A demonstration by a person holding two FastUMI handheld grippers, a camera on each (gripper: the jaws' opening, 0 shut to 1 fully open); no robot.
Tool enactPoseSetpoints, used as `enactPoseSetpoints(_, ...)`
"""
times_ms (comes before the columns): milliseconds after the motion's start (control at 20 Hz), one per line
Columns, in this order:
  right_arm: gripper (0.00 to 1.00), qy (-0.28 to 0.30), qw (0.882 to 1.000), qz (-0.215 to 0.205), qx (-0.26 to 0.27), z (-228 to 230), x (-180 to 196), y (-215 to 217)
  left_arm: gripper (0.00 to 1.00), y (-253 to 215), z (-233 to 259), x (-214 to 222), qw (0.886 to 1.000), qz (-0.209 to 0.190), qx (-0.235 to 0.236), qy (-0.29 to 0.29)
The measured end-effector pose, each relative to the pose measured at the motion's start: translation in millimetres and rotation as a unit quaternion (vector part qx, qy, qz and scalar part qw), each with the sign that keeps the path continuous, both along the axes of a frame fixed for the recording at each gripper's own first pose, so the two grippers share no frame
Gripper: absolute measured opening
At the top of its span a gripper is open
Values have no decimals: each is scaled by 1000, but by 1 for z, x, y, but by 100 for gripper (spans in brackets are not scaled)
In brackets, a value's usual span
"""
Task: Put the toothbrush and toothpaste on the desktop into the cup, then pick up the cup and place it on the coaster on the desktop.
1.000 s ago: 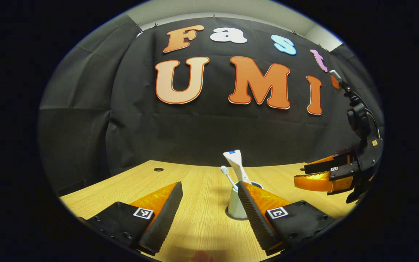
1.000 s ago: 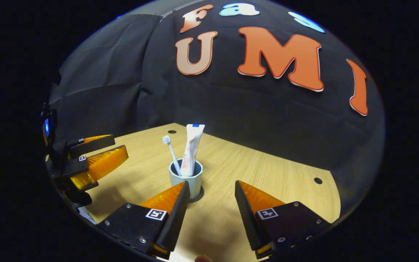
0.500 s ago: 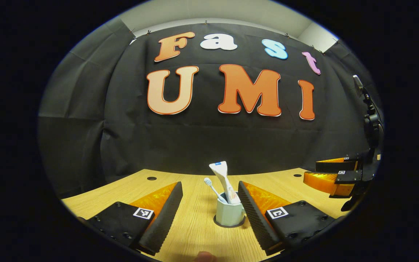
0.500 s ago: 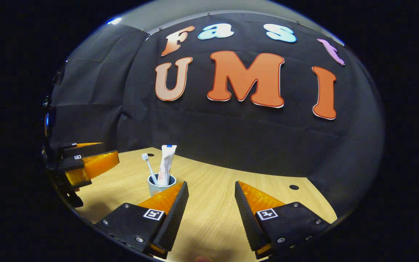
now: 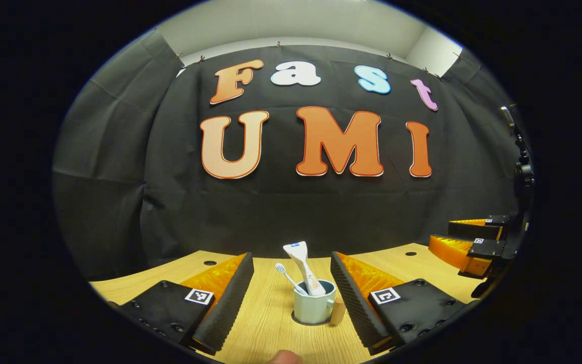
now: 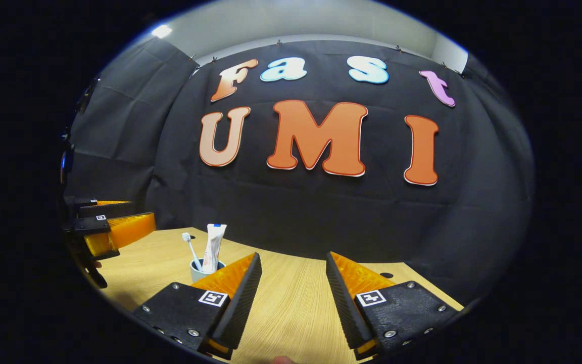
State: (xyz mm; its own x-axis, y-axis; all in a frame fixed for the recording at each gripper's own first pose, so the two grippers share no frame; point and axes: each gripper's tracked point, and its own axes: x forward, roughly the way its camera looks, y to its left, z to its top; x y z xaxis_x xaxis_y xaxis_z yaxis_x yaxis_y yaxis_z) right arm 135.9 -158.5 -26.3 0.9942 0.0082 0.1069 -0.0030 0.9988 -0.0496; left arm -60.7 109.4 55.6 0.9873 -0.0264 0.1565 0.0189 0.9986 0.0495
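Observation:
A pale blue-grey cup (image 5: 312, 307) stands upright on the wooden desktop (image 5: 265, 323), on a dark round coaster (image 5: 298, 320) whose edge shows under it. A white toothbrush (image 5: 286, 272) and a white toothpaste tube (image 5: 301, 264) lean inside it. A small tan piece (image 5: 338, 309) sits against the cup's right side. My left gripper (image 5: 291, 257) is open, with the cup standing apart beyond its fingers. My right gripper (image 6: 292, 256) is open and holds nothing; the cup (image 6: 197, 273) is to its left, partly behind its left finger. Each view also shows the other gripper, the right gripper (image 5: 440, 231) and the left gripper (image 6: 144, 211), hanging open.
The black cloth wall closes off the desktop's far side. Small round holes (image 5: 209, 263) (image 5: 410, 253) (image 6: 386, 275) sit near the back edge of the desktop (image 6: 296, 303).
Both grippers have drawn back from the cup and tilted up, so it looks smaller and farther off. The cup with toothbrush and toothpaste has stayed on the coaster.

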Motion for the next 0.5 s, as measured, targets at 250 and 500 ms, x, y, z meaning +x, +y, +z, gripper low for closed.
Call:
enactPoseSetpoints(250,78,-13,1000,8,-10,1,-8,5,97,3,13,-6,1000,6,-1,-29)
enactPoseSetpoints(500,78,-14,1000,20,-12,0,-12,8,97,7,15,-8,999,9,3,-34)
